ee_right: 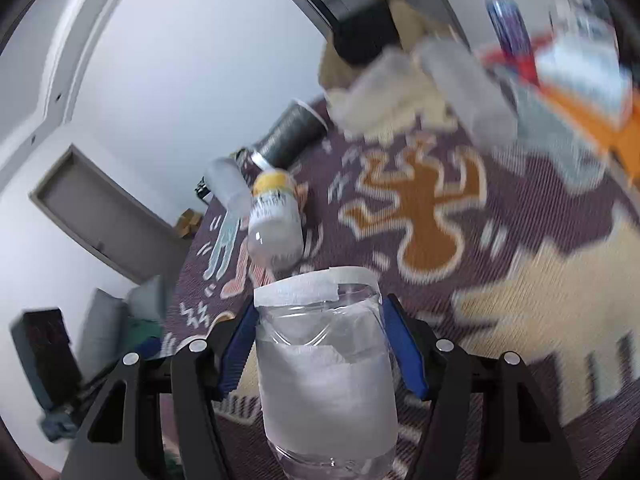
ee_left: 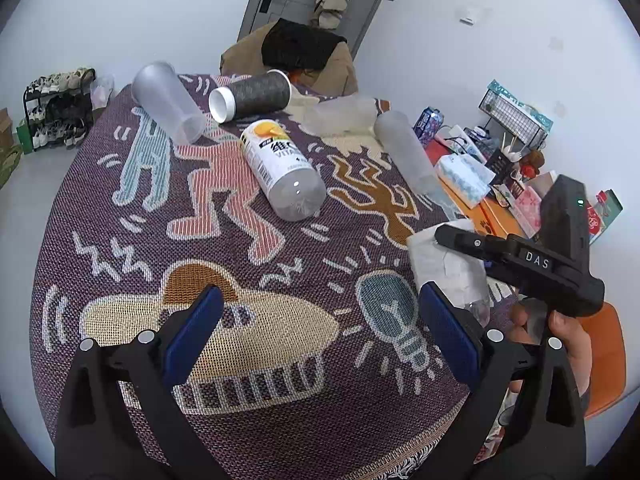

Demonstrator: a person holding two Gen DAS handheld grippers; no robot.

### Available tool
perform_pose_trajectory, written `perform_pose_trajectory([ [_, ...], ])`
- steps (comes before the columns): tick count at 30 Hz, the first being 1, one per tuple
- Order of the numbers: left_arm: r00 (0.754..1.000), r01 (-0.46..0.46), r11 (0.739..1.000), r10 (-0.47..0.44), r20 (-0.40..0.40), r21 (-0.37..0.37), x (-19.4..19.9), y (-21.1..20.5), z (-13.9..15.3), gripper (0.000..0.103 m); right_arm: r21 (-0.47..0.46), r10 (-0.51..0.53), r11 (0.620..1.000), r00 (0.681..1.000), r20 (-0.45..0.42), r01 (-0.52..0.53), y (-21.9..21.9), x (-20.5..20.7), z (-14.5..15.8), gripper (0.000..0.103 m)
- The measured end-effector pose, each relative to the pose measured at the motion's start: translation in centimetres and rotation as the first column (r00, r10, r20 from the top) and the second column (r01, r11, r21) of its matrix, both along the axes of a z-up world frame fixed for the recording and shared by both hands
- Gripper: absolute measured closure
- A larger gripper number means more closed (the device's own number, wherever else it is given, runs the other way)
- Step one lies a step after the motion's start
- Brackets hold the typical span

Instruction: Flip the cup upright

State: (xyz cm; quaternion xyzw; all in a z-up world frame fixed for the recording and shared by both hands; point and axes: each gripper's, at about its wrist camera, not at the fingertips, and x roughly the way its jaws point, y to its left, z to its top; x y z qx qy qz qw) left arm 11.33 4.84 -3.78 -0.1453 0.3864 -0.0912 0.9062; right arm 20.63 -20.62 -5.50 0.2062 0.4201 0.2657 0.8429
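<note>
Your right gripper point(ee_right: 320, 344) pinches the clear cup point(ee_right: 324, 368) between its blue pads. Your left gripper point(ee_left: 320, 336) hangs spread above the patterned cloth point(ee_left: 248, 280), near a lying bottle point(ee_left: 280, 168).

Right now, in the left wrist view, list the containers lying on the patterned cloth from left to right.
Frosted cup → dark grey cup with white rim → vitamin bottle with orange label → second frosted cup.
</note>
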Motion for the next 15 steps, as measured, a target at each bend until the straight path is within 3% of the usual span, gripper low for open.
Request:
perform_pose_trajectory([
  [5,1.0,-0.016,1.0,0.016,0.021,0.001,-0.3,0.4,0.4,0.006,-0.127,0.007,0.992,0.981,0.192,0.018,1.6,-1.3,2.0,0.04],
  [8,0.999,-0.024,1.0,0.024,0.021,0.004,-0.3,0.6,0.4,0.006,-0.15,0.028,0.989,0.964,0.265,0.012,3.1,-1.4,2.1,0.039],
  [15,0.998,-0.055,0.998,0.055,0.017,-0.006,-0.5,1.9,0.1,0.006,-0.19,0.049,0.982,0.954,0.295,0.008,4.4,-1.2,2.0,0.038],
])
